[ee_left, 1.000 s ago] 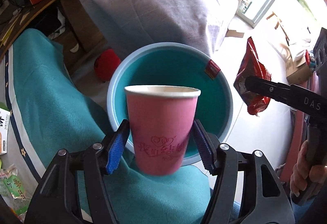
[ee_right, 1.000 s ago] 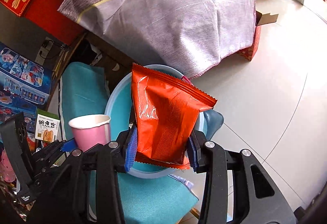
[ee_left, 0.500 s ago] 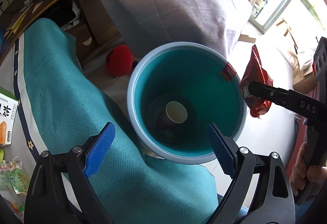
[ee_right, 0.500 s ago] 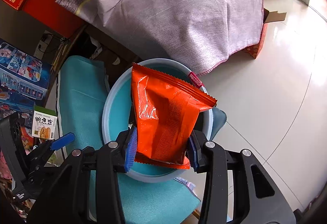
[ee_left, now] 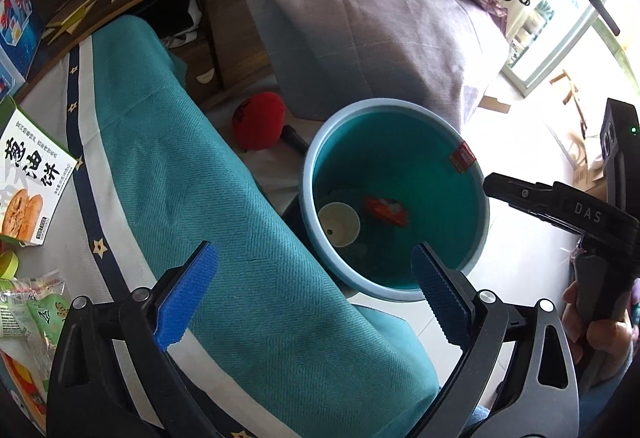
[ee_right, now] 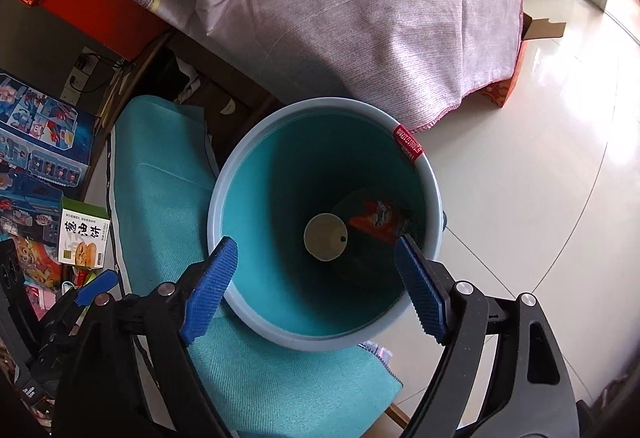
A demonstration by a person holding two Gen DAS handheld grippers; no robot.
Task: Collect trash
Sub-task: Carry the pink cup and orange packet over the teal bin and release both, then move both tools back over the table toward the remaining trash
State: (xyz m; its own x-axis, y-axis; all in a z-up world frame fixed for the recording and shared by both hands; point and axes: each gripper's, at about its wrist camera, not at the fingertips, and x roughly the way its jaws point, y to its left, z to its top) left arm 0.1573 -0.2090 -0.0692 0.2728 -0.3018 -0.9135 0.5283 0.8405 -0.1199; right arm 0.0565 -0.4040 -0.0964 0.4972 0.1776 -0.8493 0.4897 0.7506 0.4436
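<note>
A light-blue trash bin (ee_left: 400,103) (ee_right: 320,103) with a teal inside stands on the floor beside the table. At its bottom lie a paper cup (ee_left: 339,224) (ee_right: 325,237), mouth up, and a red snack packet (ee_left: 386,210) (ee_right: 376,220). My left gripper (ee_left: 312,258) hangs over the bin's near rim and the teal cloth, its jaws opening wide with nothing between them. My right gripper (ee_right: 315,242) points down into the bin, its jaws opening and empty. In the left wrist view it shows at the right, held by a hand.
A teal cloth (ee_left: 200,198) covers the table edge left of the bin. On it lie a green snack box (ee_left: 28,178) and green packets (ee_left: 28,302). A red round object (ee_left: 260,126) lies on the floor, near a large heap under purple-grey cloth (ee_right: 360,18). White tiles (ee_right: 540,158) spread to the right.
The pink cup left my left gripper and the red packet left my right gripper; both now lie in the bin. Both jaws have opened. The left gripper shifted leftward.
</note>
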